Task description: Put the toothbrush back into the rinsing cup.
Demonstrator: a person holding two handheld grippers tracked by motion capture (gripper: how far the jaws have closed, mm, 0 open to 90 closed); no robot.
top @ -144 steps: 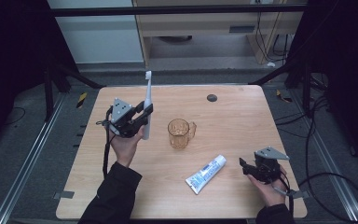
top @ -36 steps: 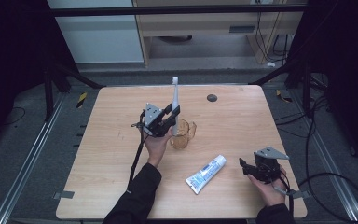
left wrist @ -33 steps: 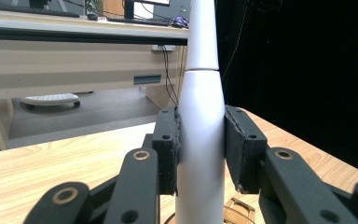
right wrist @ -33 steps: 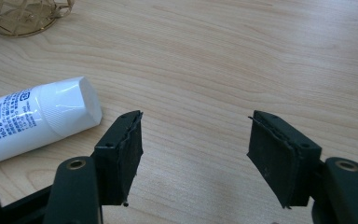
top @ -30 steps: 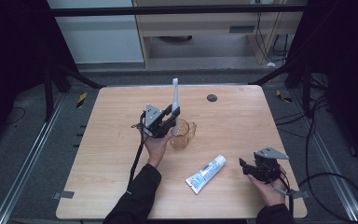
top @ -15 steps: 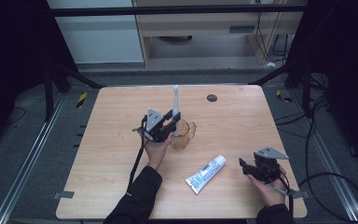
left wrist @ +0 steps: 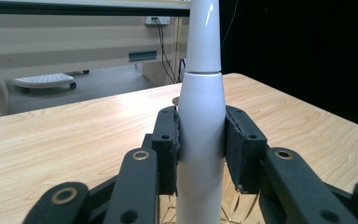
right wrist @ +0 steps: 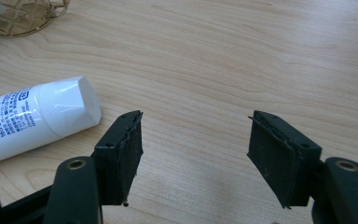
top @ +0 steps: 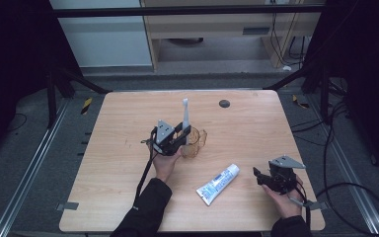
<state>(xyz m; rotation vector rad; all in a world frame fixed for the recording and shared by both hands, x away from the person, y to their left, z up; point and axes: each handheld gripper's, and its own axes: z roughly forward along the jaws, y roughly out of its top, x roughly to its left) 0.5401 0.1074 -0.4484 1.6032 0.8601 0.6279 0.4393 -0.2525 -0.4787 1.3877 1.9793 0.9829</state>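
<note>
Since the earlier frame, our left gripper (top: 176,140) carries the one toothbrush (top: 185,114), clamped upright, over the one cup (top: 195,142). Our right gripper (right wrist: 196,154) gapes empty near one tube (top: 218,183); its view shows the cap.

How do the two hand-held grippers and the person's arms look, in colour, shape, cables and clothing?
Both are black metal linkages with flat black pads. The left hand-held gripper and the right hand-held gripper each carry a grey three-cornered plate on top and trail a black cable. The person wears dark sleeves.
</note>
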